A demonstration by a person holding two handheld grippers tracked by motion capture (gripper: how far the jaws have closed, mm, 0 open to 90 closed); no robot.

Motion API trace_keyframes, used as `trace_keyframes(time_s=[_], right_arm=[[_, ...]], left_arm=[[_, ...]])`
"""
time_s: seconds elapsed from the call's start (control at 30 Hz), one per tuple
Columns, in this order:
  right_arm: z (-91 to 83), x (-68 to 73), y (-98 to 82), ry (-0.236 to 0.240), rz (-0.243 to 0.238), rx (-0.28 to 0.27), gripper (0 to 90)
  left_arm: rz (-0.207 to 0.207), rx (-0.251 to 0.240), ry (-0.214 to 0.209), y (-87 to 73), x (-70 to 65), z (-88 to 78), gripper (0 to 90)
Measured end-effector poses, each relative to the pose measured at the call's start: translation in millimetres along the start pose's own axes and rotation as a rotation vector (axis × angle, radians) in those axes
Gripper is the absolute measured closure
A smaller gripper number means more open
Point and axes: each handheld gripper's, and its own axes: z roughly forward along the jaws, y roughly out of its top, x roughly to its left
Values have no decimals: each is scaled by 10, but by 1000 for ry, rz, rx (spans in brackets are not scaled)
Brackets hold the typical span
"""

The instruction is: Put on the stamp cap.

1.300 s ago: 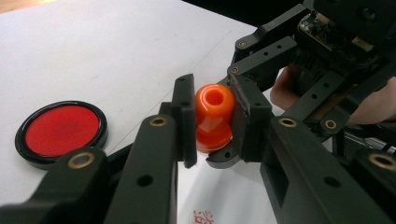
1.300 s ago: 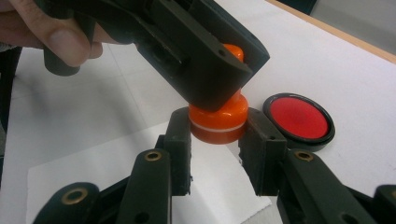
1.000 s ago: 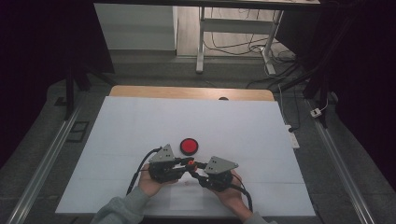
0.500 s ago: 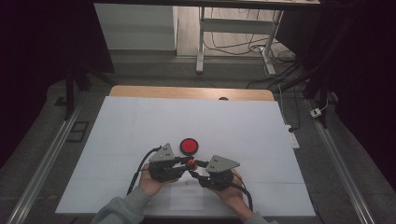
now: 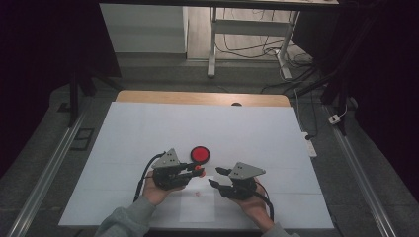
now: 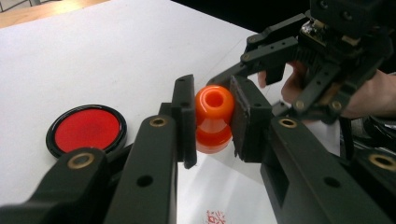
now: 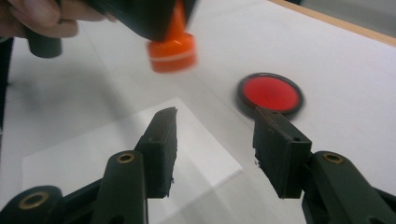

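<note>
In the high view the left gripper (image 5: 196, 169) sits low and left of centre, its jaws closed on a small orange stamp (image 5: 198, 168) held above the white table cover (image 5: 148, 128). The left gripper view shows that grip plainly: the stamp (image 6: 214, 119), a rounded knob with a hole in its top, stands upright in mid-frame with a black pad pressing each side. The round red ink pad (image 6: 86, 129) in its black rim lies on the cover at that frame's left; in the high view the ink pad (image 5: 200, 154) is just above the two grippers.

The right gripper (image 5: 216, 177) is lower and right of centre, near the left one but apart from it. Its jaws have just been opening and stand moderately wide with nothing between them (the right gripper view shows the gap over a clear plastic sheet (image 7: 116, 149)). A small red stamped mark (image 5: 198, 193) lies on that sheet, below the stamp.
</note>
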Motion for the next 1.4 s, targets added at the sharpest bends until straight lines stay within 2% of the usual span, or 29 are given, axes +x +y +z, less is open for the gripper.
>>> trace_keyframes(time_s=[0.17, 0.43, 0.73, 1.07, 1.4], right_arm=[[-130, -76, -55, -43, 12, 3, 489], [-381, -238, -202, -77, 39, 6, 480], [-679, -404, -362, -170, 55, 32, 476], [-917, -519, -524, -210, 88, 40, 472], [-959, -544, -565, -214, 93, 48, 472]], left_arm=[[1, 3, -2, 9, 8, -14, 722], [18, 11, 17, 28, 24, -65, 722], [28, 15, 55, 56, 89, -139, 720], [-5, 4, 95, 78, 241, -266, 720], [-30, 1, 133, 73, 372, -385, 720]])
